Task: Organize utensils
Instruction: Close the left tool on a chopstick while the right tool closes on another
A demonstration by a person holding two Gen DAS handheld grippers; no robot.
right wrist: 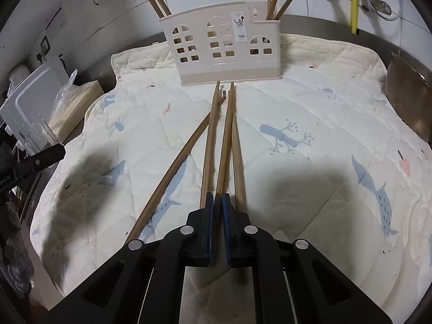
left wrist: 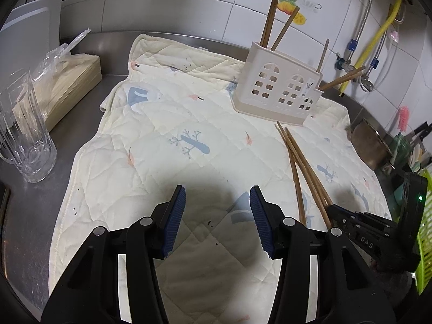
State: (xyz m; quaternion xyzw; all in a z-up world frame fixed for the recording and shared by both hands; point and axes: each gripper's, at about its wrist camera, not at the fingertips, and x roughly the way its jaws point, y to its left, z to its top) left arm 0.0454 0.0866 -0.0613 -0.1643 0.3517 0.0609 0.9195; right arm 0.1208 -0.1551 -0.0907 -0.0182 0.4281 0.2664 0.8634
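1. Right gripper (right wrist: 218, 198) – jaws closed on one chopstick (right wrist: 225, 145) near its butt end, low centre of the right wrist view; three loose chopsticks (right wrist: 209, 145) lie on the quilted cloth (right wrist: 310, 102) just beside it, tips fanning toward the holder (right wrist: 216, 51) at upper centre.
2. Left gripper (left wrist: 217, 202) – jaws about half open, nothing between them; it hangs over bare cloth at lower centre of the left wrist view, well apart from the sticks at lower right.
3. Likely step: lift the gripped stick and drop it in the holder; chopsticks already stand in its end compartments.
4. Lift straight up first; neighbours touch or nearly touch the gripped one – a sideways drag would scatter them.
5. Grip is far from the tip, so expect droop or swing; tilt the tip down, enter a compartment from above.
6. Holder looks light; a nudge could tip it – steady it with the left gripper if needed.
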